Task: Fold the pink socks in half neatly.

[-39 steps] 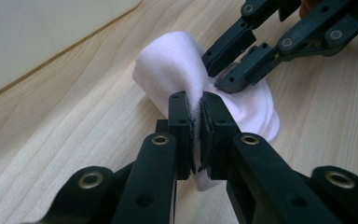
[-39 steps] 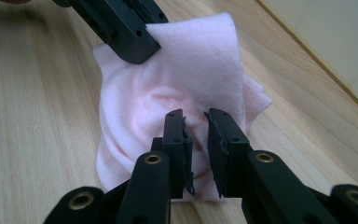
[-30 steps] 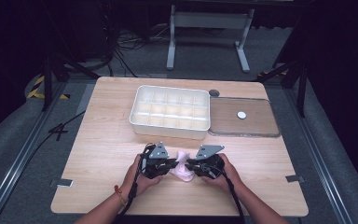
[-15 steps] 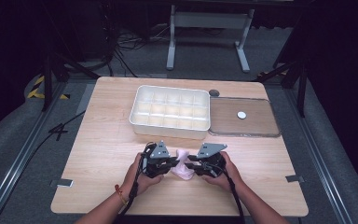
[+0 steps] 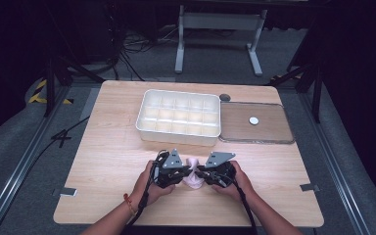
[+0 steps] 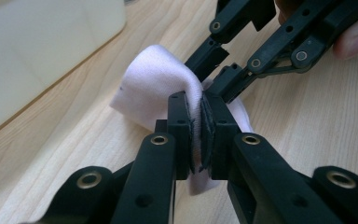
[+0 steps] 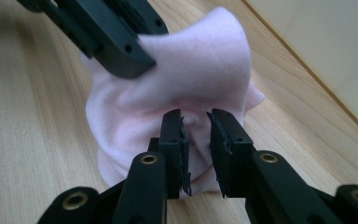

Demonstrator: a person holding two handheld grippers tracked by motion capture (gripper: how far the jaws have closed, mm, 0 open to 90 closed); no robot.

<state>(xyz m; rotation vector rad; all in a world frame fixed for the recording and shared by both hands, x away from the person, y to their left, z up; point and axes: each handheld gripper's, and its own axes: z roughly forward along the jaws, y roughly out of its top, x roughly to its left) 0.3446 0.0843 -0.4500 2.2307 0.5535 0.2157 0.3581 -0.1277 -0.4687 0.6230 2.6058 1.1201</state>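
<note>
Left gripper view: claw (image 6: 196,135) pinches soft pink cloth (image 6: 154,84).

The cloth (image 5: 193,179) near the table's (image 5: 107,161) front edge is pale pink and plain; the table is light wood-grain; the divided tray (image 5: 178,117) is cream-white; both grippers' jaws are black.

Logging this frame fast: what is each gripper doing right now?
Left gripper: shut on the pink cloth.
Right gripper: jaws slightly apart at the cloth; whether it grips cannot be told.
</note>
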